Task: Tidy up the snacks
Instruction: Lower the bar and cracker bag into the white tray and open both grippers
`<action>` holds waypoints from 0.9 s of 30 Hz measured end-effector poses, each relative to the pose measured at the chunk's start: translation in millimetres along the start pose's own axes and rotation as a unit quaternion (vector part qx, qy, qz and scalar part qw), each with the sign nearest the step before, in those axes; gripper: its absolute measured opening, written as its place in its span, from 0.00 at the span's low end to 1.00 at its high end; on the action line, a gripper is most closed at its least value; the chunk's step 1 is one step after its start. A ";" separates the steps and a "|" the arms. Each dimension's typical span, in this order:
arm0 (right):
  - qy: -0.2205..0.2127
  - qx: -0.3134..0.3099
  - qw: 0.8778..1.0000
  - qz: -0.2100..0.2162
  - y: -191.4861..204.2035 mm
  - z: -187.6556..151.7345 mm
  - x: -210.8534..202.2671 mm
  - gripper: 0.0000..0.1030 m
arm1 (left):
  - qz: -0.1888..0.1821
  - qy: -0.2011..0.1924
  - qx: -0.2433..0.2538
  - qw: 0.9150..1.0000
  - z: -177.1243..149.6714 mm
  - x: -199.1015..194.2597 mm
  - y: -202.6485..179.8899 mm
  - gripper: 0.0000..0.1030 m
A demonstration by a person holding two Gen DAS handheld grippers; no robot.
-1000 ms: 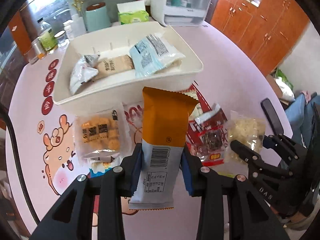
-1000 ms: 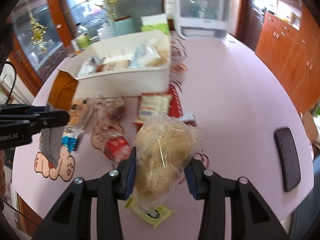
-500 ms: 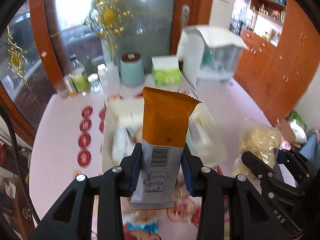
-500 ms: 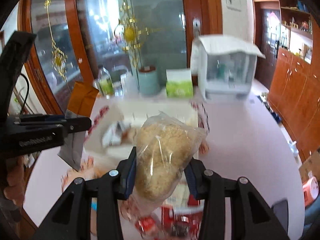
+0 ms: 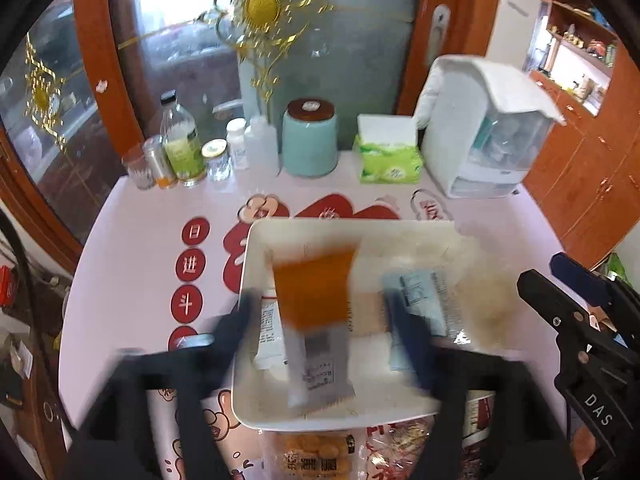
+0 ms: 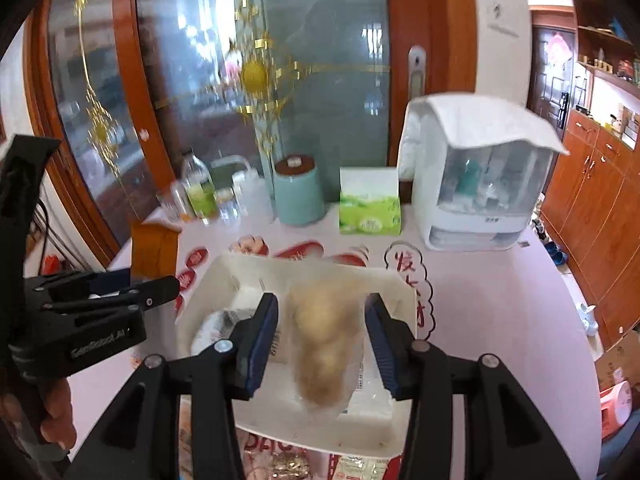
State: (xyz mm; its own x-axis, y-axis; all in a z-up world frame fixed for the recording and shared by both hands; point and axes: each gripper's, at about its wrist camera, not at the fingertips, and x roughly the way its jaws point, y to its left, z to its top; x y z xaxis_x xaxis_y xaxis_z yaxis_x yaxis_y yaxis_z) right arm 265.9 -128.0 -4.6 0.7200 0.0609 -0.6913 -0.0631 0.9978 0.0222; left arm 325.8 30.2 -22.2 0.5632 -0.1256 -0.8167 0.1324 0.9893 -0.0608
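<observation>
Both grippers hover over the white tray [image 5: 256,248], which also shows in the right wrist view [image 6: 404,288]. My left gripper [image 5: 324,316] is open and motion-blurred; the orange and grey snack bar [image 5: 316,320] drops blurred between its spread fingers into the tray. My right gripper [image 6: 320,328] is open too; the clear bag of beige puffed snack [image 6: 324,344] falls blurred between its blue pads [image 6: 262,340]. A pale blue packet [image 5: 424,304] and other packets lie in the tray.
Loose snack packs [image 5: 312,456] lie on the pink table in front of the tray. Behind it stand a teal canister [image 5: 310,140], a green tissue box [image 5: 388,156], bottles [image 5: 180,148] and a white dispenser [image 5: 484,132].
Both grippers rose from the table and moved over the tray. Both jaws opened, letting go of the snack bar and the puffed snack bag, which are dropping.
</observation>
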 end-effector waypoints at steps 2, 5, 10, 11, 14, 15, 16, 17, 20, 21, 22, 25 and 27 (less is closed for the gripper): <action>0.014 -0.003 1.000 -0.010 1.6 -0.9 13.5 0.52 | 0.010 -0.001 -0.005 1.000 -1.2 7.7 4.0 0.90; 0.026 -0.002 1.000 -0.009 2.6 -5.7 21.7 0.54 | 0.017 0.004 -0.019 1.000 -3.9 14.1 12.4 0.90; 0.032 0.008 0.999 0.004 3.5 -10.9 21.9 0.56 | 0.025 -0.005 -0.034 0.999 -9.8 7.6 20.6 0.90; 0.032 0.009 0.999 0.005 3.6 -11.4 20.9 0.56 | 0.028 -0.012 -0.033 0.999 -11.6 3.0 19.9 0.90; 0.035 0.007 0.999 0.010 4.8 -14.6 17.6 0.56 | 0.037 -0.028 -0.022 0.999 -15.4 -10.6 16.0 0.90; 0.034 0.007 0.999 0.012 5.2 -15.3 15.8 0.56 | 0.040 -0.032 -0.019 0.999 -16.2 -15.4 14.4 0.90; 0.032 0.007 0.999 0.018 5.4 -17.0 11.1 0.56 | 0.041 -0.037 -0.016 0.998 -17.0 -20.8 12.9 0.90; 0.031 0.008 0.999 0.022 5.4 -17.4 8.6 0.56 | 0.043 -0.043 -0.013 0.998 -19.2 -28.1 10.4 0.90; 0.020 0.006 0.999 0.034 5.6 -20.6 -6.2 0.58 | 0.042 -0.057 -0.006 0.998 -23.9 -46.5 4.8 0.90; 0.015 0.003 0.999 0.035 5.4 -22.5 -13.6 0.59 | 0.041 -0.062 -0.005 0.997 -25.9 -53.7 2.5 0.90; 0.012 0.001 0.999 0.036 5.0 -23.8 -19.0 0.61 | 0.038 -0.066 -0.004 0.997 -28.0 -59.7 0.1 0.90; -0.003 -0.008 0.999 0.036 -0.6 -30.7 -42.5 0.65 | 0.027 -0.076 -0.003 0.997 -37.1 -78.2 -8.7 0.90; -0.012 -0.013 0.999 0.034 -5.7 -35.9 -55.3 0.68 | 0.020 -0.079 -0.001 0.997 -45.2 -88.8 -16.5 0.90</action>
State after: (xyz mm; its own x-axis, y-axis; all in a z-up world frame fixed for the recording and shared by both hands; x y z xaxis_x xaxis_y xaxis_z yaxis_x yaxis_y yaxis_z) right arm 201.7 -138.1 7.6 0.7296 0.1294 -0.6715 -0.1303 0.9902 0.0492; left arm 236.7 28.3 25.4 0.6901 -0.0954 -0.7174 0.1052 0.9940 -0.0309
